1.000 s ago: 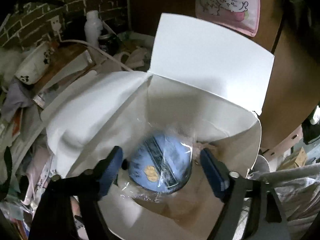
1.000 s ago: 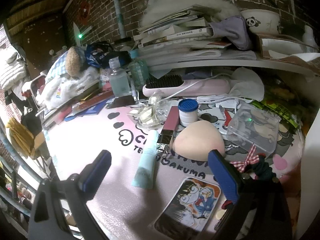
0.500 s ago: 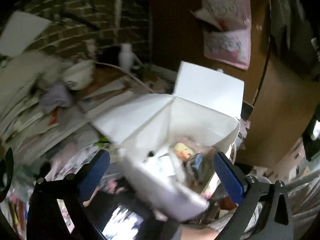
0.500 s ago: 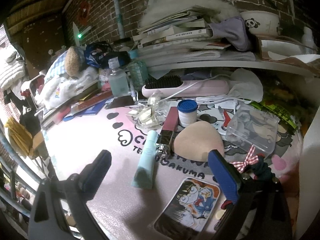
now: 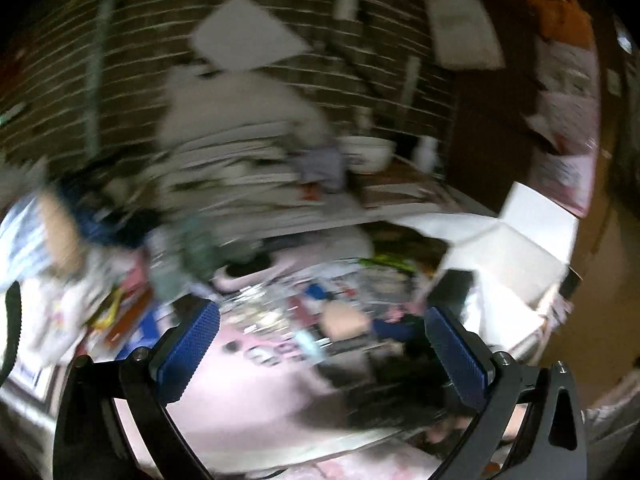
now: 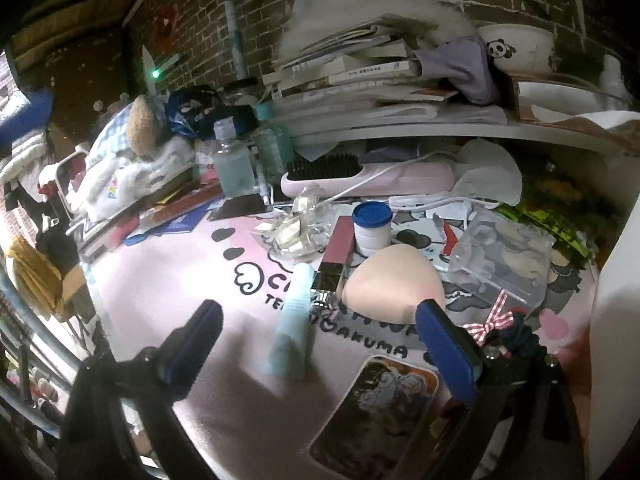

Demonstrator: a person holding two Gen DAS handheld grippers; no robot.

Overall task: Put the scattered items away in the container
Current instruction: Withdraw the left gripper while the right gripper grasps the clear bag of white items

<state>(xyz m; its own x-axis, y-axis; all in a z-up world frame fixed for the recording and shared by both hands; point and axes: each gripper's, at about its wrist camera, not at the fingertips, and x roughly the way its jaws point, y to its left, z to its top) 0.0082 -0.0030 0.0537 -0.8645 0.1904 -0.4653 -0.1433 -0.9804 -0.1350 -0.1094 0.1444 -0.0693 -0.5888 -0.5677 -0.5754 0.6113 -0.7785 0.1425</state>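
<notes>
My right gripper (image 6: 318,312) is open and empty, low over the pink printed mat (image 6: 168,280). Between and ahead of its fingers lie a light blue tube (image 6: 294,320), a dark red lipstick case (image 6: 336,252), a beige sponge (image 6: 394,284) and a blue-lidded jar (image 6: 372,228). A cartoon card (image 6: 380,404) lies near the right finger. The white box's wall (image 6: 612,280) stands at the right edge. My left gripper (image 5: 320,320) is open wide with nothing between its pads, and its view is blurred. The white box (image 5: 520,248) stands to its right, with the mat (image 5: 248,392) below.
A clear plastic case (image 6: 500,256) and a gingham bow hair tie (image 6: 492,320) lie right of the sponge. A pink hairbrush (image 6: 368,176), bottles (image 6: 234,160) and wrappers crowd the back of the mat. A shelf (image 6: 420,130) above it carries stacked books and a panda bowl (image 6: 516,48).
My left gripper has swung left, away from over the white box to above the mat. Its jaws have widened, and the blue wrapped item stays in the box. The right gripper has not moved.
</notes>
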